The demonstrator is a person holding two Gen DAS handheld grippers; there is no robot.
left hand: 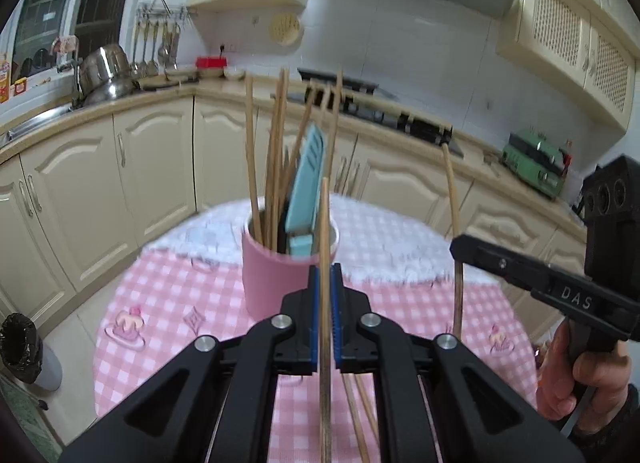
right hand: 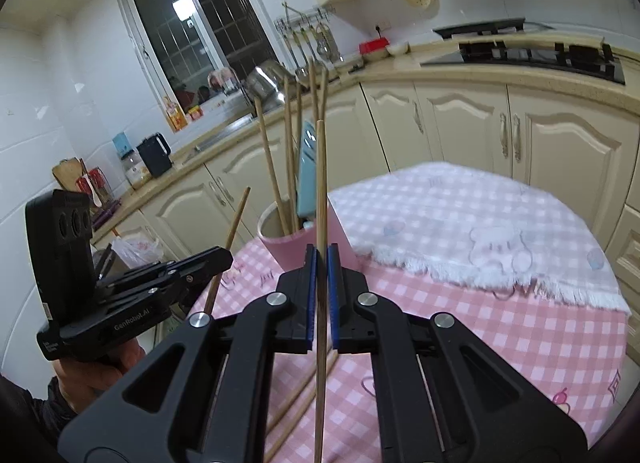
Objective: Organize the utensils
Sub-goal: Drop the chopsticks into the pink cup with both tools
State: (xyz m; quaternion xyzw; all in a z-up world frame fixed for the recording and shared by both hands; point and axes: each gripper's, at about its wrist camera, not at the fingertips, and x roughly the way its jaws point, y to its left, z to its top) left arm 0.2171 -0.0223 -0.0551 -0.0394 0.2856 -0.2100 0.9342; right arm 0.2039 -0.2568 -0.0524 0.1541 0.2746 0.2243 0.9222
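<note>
My left gripper (left hand: 325,269) is shut on a wooden chopstick (left hand: 325,219) that stands upright between its blue pads. Just behind it is a pink cup (left hand: 272,283) holding several chopsticks and a light-blue utensil (left hand: 306,187). My right gripper (right hand: 321,249) is shut on another upright chopstick (right hand: 320,183), with the pink cup (right hand: 292,241) just beyond it. Each view shows the other gripper off to the side: the right gripper (left hand: 458,245) and the left gripper (right hand: 224,257), both pinching their sticks. Loose chopsticks (right hand: 304,395) lie on the cloth under the grippers.
A round table carries a pink checked cloth (left hand: 180,303) and a white fringed towel (right hand: 480,231) across its far half. Cream kitchen cabinets (left hand: 80,183) ring the table. A bin with a black bag (left hand: 20,347) stands on the floor to the left.
</note>
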